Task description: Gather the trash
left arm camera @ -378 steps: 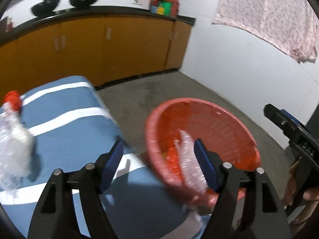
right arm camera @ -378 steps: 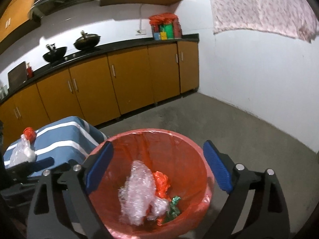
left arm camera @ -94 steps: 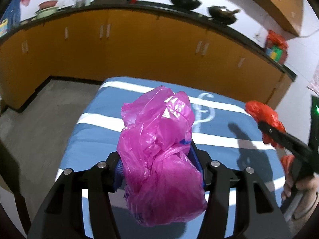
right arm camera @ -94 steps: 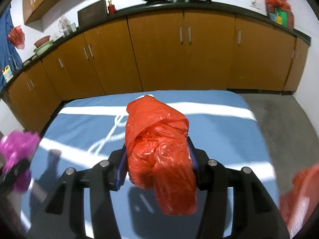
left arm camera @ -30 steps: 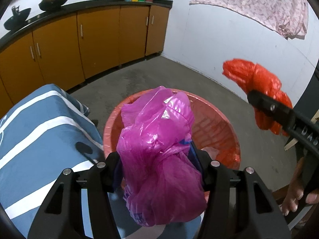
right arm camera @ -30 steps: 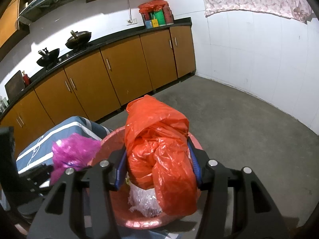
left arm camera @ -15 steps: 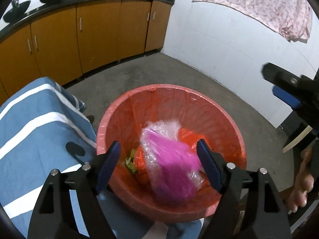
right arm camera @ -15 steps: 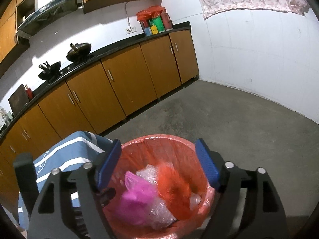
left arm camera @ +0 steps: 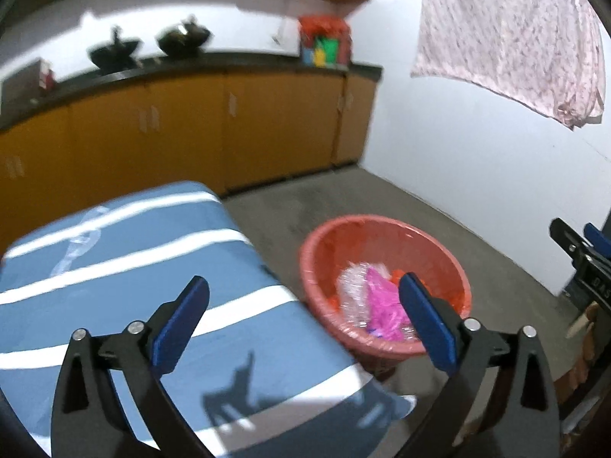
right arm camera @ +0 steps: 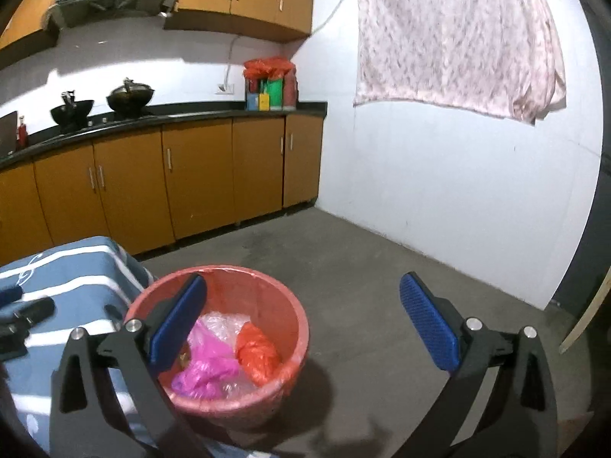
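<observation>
Both tongs empty – drop step looks done.
Left tongs [left arm camera: 301, 311] and right tongs [right arm camera: 301, 311] gape apart; pink bag [right arm camera: 202, 372] and orange bag [right arm camera: 256, 355] sit in red bin [right arm camera: 296, 315], lower centre – next, find more trash.

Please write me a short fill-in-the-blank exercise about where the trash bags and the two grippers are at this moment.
1. The magenta bag and the orange bag both lie inside the red ____.
2. The left gripper holds nothing; its jaws are ____.
3. The right gripper is likewise ____.
4. The basket stands on the floor beside the table with the blue-and-white ____ cloth.

Missing words: basket; open; open; striped
</observation>
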A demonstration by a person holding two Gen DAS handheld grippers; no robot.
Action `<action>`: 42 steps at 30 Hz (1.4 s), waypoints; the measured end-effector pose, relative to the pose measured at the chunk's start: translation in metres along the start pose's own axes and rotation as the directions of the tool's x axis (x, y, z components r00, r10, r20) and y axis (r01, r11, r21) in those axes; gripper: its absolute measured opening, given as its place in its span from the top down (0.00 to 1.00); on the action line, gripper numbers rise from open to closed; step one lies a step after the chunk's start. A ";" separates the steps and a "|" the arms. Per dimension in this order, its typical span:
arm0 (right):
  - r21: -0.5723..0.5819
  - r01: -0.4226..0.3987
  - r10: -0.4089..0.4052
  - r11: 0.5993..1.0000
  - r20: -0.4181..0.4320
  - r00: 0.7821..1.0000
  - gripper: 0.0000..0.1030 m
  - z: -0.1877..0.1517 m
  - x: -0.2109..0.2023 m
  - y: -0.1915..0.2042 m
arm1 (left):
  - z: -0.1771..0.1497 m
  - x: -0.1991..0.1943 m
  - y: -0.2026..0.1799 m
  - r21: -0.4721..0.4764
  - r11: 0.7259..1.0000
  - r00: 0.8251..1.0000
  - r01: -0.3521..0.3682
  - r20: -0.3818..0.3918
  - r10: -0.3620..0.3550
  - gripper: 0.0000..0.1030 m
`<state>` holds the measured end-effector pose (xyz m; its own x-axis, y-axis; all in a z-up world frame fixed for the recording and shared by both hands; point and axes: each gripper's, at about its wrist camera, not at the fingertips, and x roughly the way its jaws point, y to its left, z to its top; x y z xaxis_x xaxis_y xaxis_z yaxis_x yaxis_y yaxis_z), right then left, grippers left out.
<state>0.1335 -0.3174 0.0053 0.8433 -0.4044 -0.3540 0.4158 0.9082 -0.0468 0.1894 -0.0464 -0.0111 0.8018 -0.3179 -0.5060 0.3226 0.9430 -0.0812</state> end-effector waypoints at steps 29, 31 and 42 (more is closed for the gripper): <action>-0.048 -0.165 0.168 0.985 0.068 0.983 0.04 -0.057 -0.155 0.063 | -0.082 -0.162 0.038 -0.054 0.956 0.929 -0.288 0.227 0.293 0.02; -0.068 -0.157 0.162 0.985 0.084 0.983 0.04 -0.060 -0.161 0.067 | -0.087 -0.164 0.037 -0.053 0.953 0.925 -0.297 0.234 0.301 0.02; -0.070 -0.172 0.179 0.983 0.115 0.977 0.04 -0.066 -0.174 0.070 | -0.095 -0.173 0.029 -0.032 0.944 0.901 -0.329 0.288 0.324 0.02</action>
<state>-0.0060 -0.1762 0.0022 0.9378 -0.2446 -0.2465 0.2397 0.9695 -0.0502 0.0124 0.0450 -0.0079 0.9719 -0.0097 -0.2352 0.0250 0.9977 0.0625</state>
